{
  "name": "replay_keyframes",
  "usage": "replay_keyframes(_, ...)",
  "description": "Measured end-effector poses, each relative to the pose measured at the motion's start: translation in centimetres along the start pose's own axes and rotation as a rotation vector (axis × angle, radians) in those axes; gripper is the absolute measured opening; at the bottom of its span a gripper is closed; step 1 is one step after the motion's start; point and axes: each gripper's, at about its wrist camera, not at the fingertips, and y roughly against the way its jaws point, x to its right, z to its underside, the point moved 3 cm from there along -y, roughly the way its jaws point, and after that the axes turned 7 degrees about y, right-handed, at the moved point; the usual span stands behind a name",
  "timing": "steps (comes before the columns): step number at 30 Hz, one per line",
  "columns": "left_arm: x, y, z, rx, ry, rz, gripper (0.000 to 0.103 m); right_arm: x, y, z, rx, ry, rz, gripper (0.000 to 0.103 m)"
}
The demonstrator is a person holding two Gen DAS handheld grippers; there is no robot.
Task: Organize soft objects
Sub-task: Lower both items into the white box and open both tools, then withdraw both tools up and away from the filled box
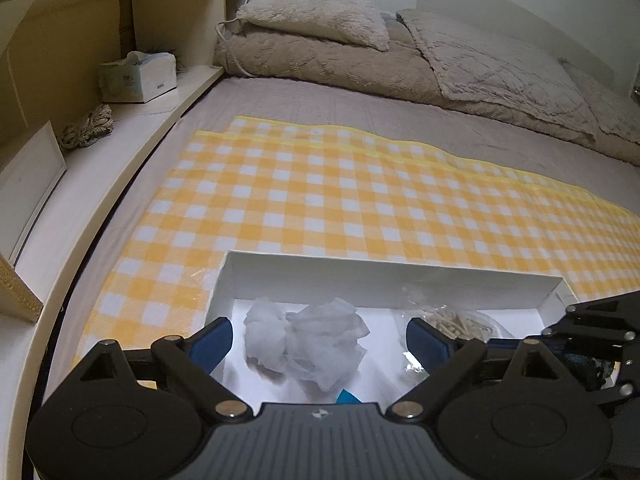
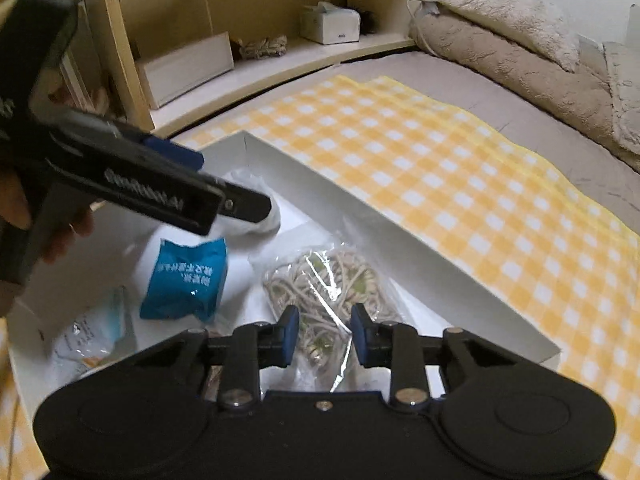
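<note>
Jaws of the left gripper point(image 1: 318, 340) spread wide around crumpled white tissue point(image 1: 308, 344) in the white box point(image 2: 360, 204), right gripper point(image 2: 324, 334) narrowed, straddling bagged rope point(image 2: 320, 284) (light, slippery film; pinch mid-bundle).

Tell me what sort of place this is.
Most likely a bedroom: a bed with a fluffy pillow and folded blanket, bedside shelves holding a tissue box, and a checked cloth spread over the mattress.

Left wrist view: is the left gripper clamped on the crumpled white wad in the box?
No. The left gripper stands wide open, its blue pads apart on either side of the crumpled white wad, touching nothing.
</note>
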Motion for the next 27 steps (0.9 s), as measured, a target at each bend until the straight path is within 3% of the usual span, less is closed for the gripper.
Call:
replay_keyframes(5, 0.5, 0.5, 0.0, 0.005, -0.012, 0.006, 0.094, -1.0, 0.1, 0.3, -0.002, 0.069, 0.026, 0.033)
replay_keyframes(11, 1.3, 1.5, 0.4, 0.011, -0.034, 0.009, 0.094, -0.5, 1.9, -0.4, 0.024, 0.044, 0.001, 0.038)
replay_keyframes(27, 3.1, 9.1, 1.4, 0.111, 0.010, 0.032, 0.103, -1.0, 11.2, -0.7, 0.125, 0.063, 0.085, 0.062)
